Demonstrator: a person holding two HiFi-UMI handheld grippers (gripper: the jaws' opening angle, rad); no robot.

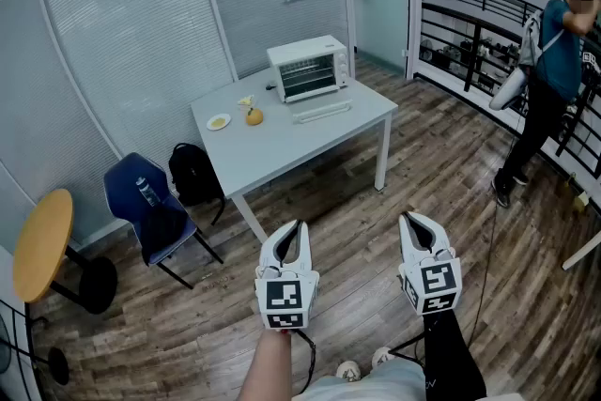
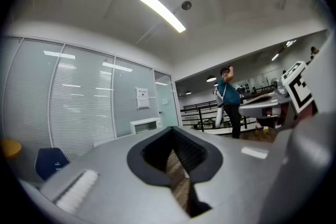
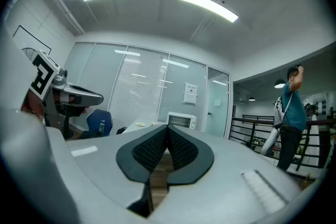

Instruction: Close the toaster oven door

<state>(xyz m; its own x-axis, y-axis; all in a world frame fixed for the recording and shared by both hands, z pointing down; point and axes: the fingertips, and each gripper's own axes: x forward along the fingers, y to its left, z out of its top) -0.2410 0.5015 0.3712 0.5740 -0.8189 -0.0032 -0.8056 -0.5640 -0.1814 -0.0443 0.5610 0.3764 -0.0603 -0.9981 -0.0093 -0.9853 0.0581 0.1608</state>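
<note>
A white toaster oven [image 1: 308, 69] stands at the back of a light grey table [image 1: 282, 146], far ahead of me. Its door [image 1: 321, 112] seems to lie folded down flat in front of it. Both grippers are held low over the wooden floor, well short of the table. My left gripper [image 1: 299, 228] is shut with nothing in it. My right gripper [image 1: 406, 219] is shut and holds nothing too. The toaster oven [image 2: 144, 125] is small and distant past the closed jaws in the left gripper view, and the toaster oven [image 3: 181, 121] likewise in the right gripper view.
A small plate [image 1: 218, 121] and a yellow item [image 1: 254, 115] lie on the table's left part. A blue chair [image 1: 150, 207], a black backpack [image 1: 192, 174] and a round yellow table [image 1: 42, 244] stand left. A person [image 1: 554, 61] stands by a railing at the right.
</note>
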